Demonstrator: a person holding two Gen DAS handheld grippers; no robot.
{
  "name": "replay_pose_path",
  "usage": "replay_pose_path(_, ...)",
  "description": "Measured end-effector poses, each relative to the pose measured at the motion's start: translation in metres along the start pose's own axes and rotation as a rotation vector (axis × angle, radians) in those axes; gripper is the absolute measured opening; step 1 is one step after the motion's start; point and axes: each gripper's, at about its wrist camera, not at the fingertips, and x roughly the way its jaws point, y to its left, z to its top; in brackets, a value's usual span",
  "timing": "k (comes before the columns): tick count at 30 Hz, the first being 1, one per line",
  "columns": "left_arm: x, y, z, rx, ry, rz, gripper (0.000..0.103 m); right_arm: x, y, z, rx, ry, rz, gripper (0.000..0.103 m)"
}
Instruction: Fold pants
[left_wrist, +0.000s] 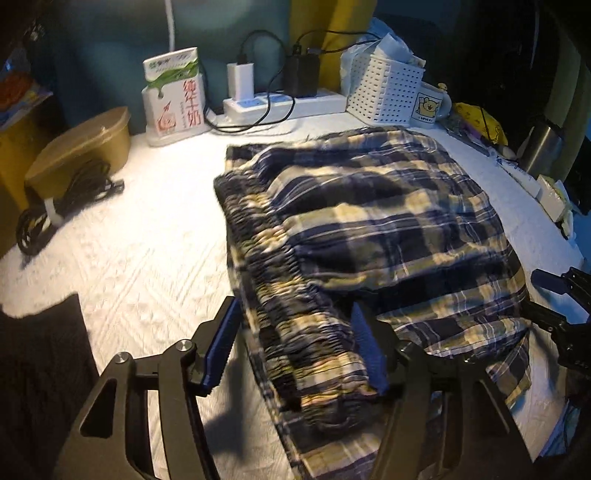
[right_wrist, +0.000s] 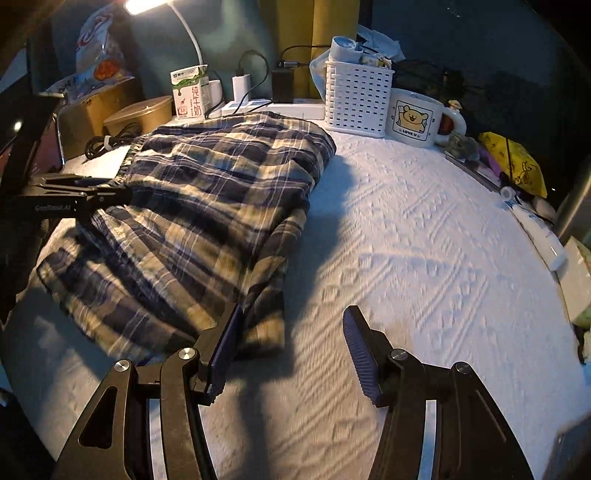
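Between the blue-padded fingers of the left gripper (left_wrist: 291, 350) lies the gathered elastic waistband of the navy-and-yellow plaid cotton pants (left_wrist: 369, 229). Its jaws stand apart with cloth in the gap, and neither pad clearly presses on it, so I read the hold as released. The right gripper (right_wrist: 291, 350) is spread too, holding nothing: only the white textured bed cover (right_wrist: 424, 240) sits between its fingers, with the near corner of the pants just beside its left finger. The garment lies doubled over in a broad, rumpled stack ahead of both tools. One fold looks done; the edges are uneven, and at least another fold and some smoothing seem left.
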Motion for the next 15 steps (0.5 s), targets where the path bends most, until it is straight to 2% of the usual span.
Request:
replay_pose_path(4,-0.015,0.004,0.0,-0.022,-0.025,-0.02,0.062,-0.014,-0.003,-0.003,0.012,0.01,0.005,0.059)
replay_pose_path(8,-0.03,0.017,0.009,-0.034,-0.063,-0.036,0.062,-0.028,-0.01,0.002,0.014,-0.029,-0.006,0.059)
replay_pose_path(12,-0.029,0.032,0.022,-0.053,-0.07,-0.025,0.062,-0.029,-0.018,0.02,0.014,-0.062,-0.017,0.059)
replay_pose_path(15,-0.022,0.04,0.032,-0.067,-0.067,-0.064,0.062,-0.023,-0.019,0.036,0.013,-0.082,-0.015,0.059)
